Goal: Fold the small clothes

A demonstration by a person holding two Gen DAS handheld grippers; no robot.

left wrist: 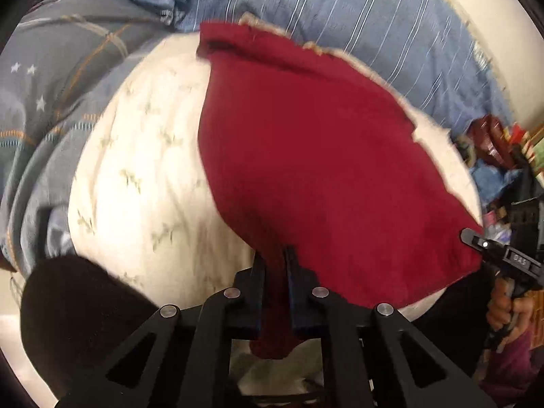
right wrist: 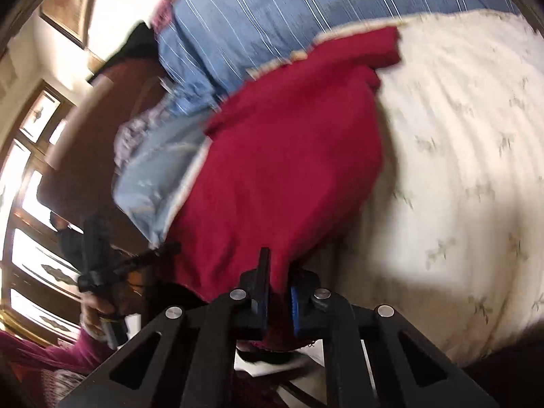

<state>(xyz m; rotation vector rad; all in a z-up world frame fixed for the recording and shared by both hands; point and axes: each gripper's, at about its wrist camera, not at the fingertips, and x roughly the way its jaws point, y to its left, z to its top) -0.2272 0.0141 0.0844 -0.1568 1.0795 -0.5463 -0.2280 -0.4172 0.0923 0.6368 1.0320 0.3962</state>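
Observation:
A dark red garment (left wrist: pixel 316 156) is spread over a cream quilt (left wrist: pixel 142 170) on a bed. My left gripper (left wrist: pixel 273 255) is shut on its near edge, with red cloth hanging down between the fingers. In the left wrist view the right gripper (left wrist: pixel 476 238) grips the garment's right corner. In the right wrist view my right gripper (right wrist: pixel 277 272) is shut on the red garment (right wrist: pixel 289 156), and the left gripper (right wrist: pixel 170 250) holds its far left corner. The frames are blurred.
A blue striped blanket (left wrist: pixel 340 10) lies behind the quilt, a grey starred cover (left wrist: pixel 51 102) to the left. Cluttered colourful items (left wrist: pixel 493 156) sit at the right. A wooden window frame (right wrist: pixel 34 170) stands beside the bed. The quilt (right wrist: pixel 459 170) stretches right.

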